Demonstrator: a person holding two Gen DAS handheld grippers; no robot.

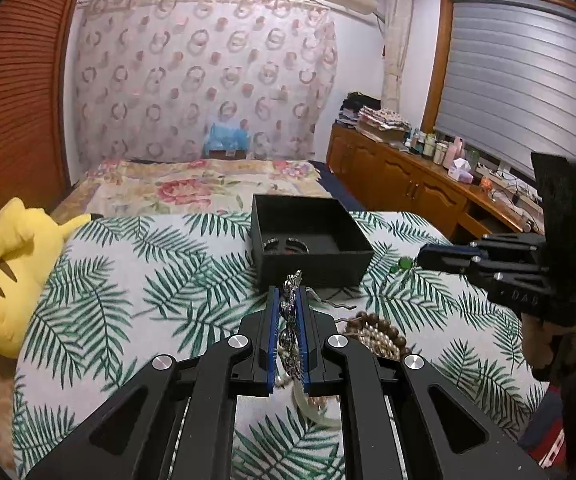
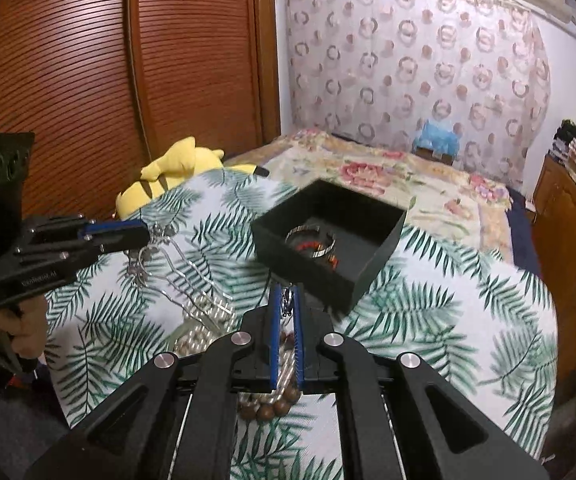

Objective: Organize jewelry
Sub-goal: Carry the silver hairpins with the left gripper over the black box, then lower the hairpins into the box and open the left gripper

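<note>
A black open box (image 1: pixel 307 236) sits on the palm-leaf cloth and holds a silver bangle (image 2: pixel 311 240) with red beads. My left gripper (image 1: pixel 289 300) is shut on a silver hairpin ornament (image 1: pixel 292 296), lifted just in front of the box; the same ornament dangles from it in the right wrist view (image 2: pixel 156 248). My right gripper (image 2: pixel 286 300) is shut on a small pendant (image 2: pixel 286 302) with a green stone (image 1: pixel 403 265), to the right of the box. Brown wooden beads (image 1: pixel 383 334) and pearls (image 2: pixel 204 312) lie on the cloth between the grippers.
A yellow plush toy (image 1: pixel 12 272) lies at the cloth's left edge. The floral bed cover (image 1: pixel 204 184) stretches behind the box. A wooden sideboard (image 1: pixel 411 184) with bottles stands at the right, and a slatted wardrobe (image 2: pixel 128 72) at the left.
</note>
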